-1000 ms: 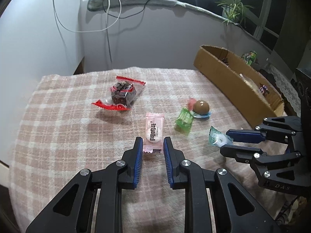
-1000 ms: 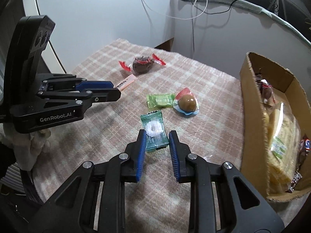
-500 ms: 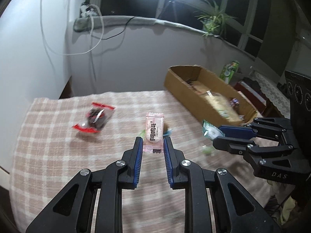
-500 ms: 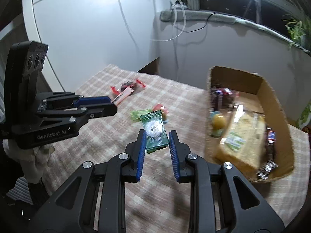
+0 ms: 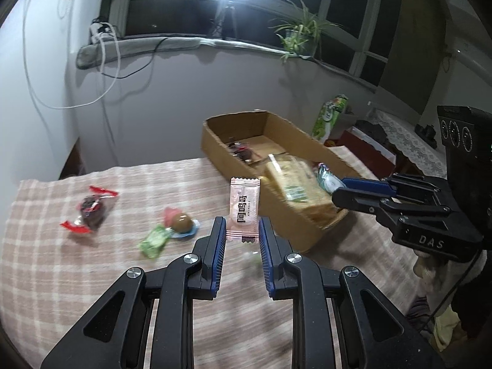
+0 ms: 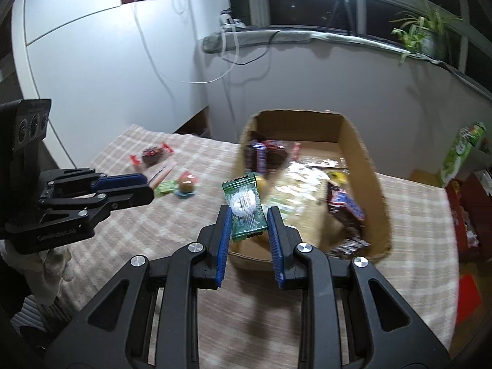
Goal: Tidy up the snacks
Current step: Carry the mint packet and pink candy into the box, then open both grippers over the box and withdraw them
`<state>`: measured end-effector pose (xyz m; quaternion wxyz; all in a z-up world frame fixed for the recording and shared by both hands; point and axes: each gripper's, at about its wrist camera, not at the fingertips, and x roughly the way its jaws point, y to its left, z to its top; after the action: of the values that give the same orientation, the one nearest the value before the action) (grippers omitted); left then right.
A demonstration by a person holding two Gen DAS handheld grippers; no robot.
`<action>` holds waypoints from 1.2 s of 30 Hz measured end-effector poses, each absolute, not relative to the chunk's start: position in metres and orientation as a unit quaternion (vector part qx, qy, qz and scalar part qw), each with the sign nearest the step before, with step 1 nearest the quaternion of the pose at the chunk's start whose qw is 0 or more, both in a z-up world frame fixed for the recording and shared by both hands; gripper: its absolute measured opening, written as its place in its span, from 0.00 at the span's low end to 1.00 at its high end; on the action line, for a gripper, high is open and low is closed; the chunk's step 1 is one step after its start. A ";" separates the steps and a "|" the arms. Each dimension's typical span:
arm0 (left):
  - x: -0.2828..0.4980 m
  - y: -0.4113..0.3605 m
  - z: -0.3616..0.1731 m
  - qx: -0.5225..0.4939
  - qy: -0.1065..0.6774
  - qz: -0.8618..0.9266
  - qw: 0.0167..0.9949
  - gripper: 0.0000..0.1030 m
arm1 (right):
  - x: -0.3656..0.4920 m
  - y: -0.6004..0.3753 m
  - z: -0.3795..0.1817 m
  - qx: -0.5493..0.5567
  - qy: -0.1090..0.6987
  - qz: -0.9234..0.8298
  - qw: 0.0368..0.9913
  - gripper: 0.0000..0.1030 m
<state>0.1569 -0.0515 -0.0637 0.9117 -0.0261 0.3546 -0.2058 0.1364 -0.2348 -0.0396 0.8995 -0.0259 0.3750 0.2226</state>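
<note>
Between our left gripper's (image 5: pixel 242 236) blue pads sits a pink sachet (image 5: pixel 244 208) with dark lettering, pinched by its lower end and standing upright, clear of the checked tablecloth (image 5: pixel 61 264). Our right gripper (image 6: pixel 249 230) is clamped on a green wrapped candy (image 6: pixel 245 207) with a white round centre, held in front of the near wall of the cardboard box (image 6: pixel 363 160). That box lies at the far right of the table and holds a yellowish bag and several dark wrapped bars. On the cloth to the left we see a dark snack in a red-edged wrapper (image 5: pixel 91 210), a small green packet (image 5: pixel 152 241) and, touching it, a brown ball in clear wrap (image 5: pixel 182 222).
</note>
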 end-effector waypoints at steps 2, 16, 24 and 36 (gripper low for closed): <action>0.158 -0.060 -0.064 -0.025 0.355 -0.212 0.910 0.19 | 0.139 -0.246 -0.040 -0.022 0.376 0.212 0.902 0.24; 0.172 -0.119 -0.061 -0.011 0.359 -0.247 0.900 0.19 | 0.169 -0.291 -0.050 -0.005 0.386 0.171 0.906 0.24; 0.184 -0.139 -0.065 -0.005 0.364 -0.251 0.897 0.19 | 0.189 -0.296 -0.062 0.004 0.398 0.168 0.902 0.24; 0.197 -0.151 -0.074 -0.002 0.375 -0.250 0.893 0.20 | 0.202 -0.294 -0.075 0.009 0.410 0.169 0.896 0.24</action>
<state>0.1965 -0.1509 -0.0745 0.8927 -0.0025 0.3748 -0.2501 0.2023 -0.2943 -0.0754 0.8961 0.0091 0.4102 0.1693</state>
